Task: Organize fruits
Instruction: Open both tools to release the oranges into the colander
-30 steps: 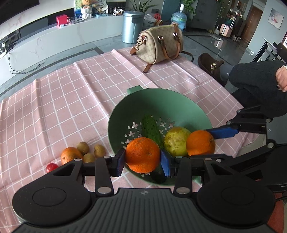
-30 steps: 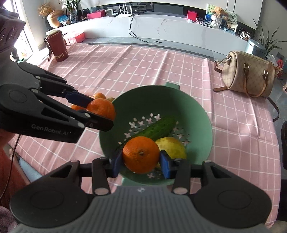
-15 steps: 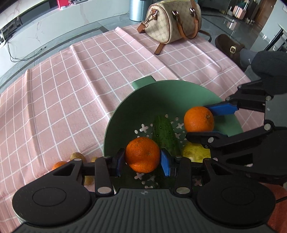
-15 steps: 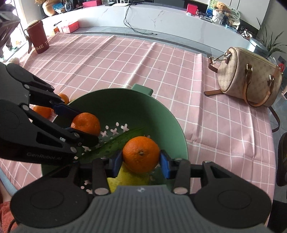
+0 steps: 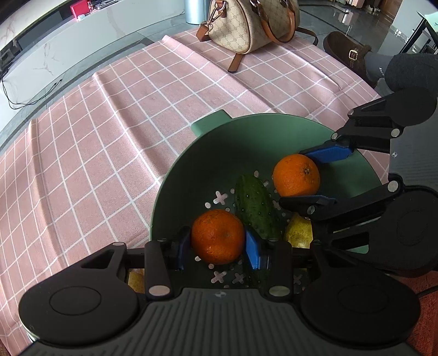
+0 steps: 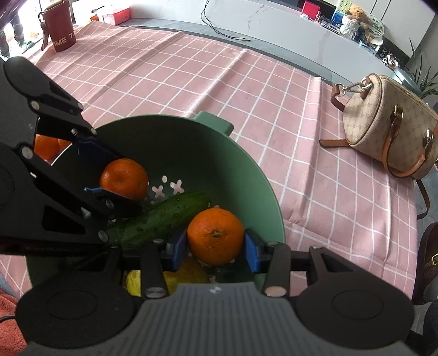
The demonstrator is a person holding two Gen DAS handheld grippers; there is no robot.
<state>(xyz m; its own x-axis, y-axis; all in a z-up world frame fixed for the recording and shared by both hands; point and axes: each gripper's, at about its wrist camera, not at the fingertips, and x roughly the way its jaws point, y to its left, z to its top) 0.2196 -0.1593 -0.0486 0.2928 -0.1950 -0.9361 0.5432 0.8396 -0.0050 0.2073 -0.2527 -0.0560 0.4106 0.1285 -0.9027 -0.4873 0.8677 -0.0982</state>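
Observation:
A green colander (image 5: 246, 137) (image 6: 191, 142) sits on the pink checked cloth. In it lie a cucumber (image 5: 256, 205) (image 6: 164, 216) and a yellow-green pear (image 5: 299, 232) (image 6: 186, 273). My left gripper (image 5: 218, 241) (image 6: 108, 169) is shut on an orange (image 5: 217, 236) (image 6: 124, 178) low inside the colander's left side. My right gripper (image 6: 215, 243) (image 5: 309, 175) is shut on a second orange (image 6: 215, 236) (image 5: 296, 175) inside the colander's right side, above the pear.
A beige handbag (image 5: 251, 24) (image 6: 388, 120) stands at the cloth's far right. A brown cup (image 6: 60, 27) stands at the far left. More oranges (image 6: 46, 145) and a small yellow fruit (image 5: 135, 279) lie left of the colander. A person's leg and shoe (image 5: 353, 60) are on the right.
Both grippers have moved forward and down with their oranges, from over the near rim into the colander. Both stay shut on them.

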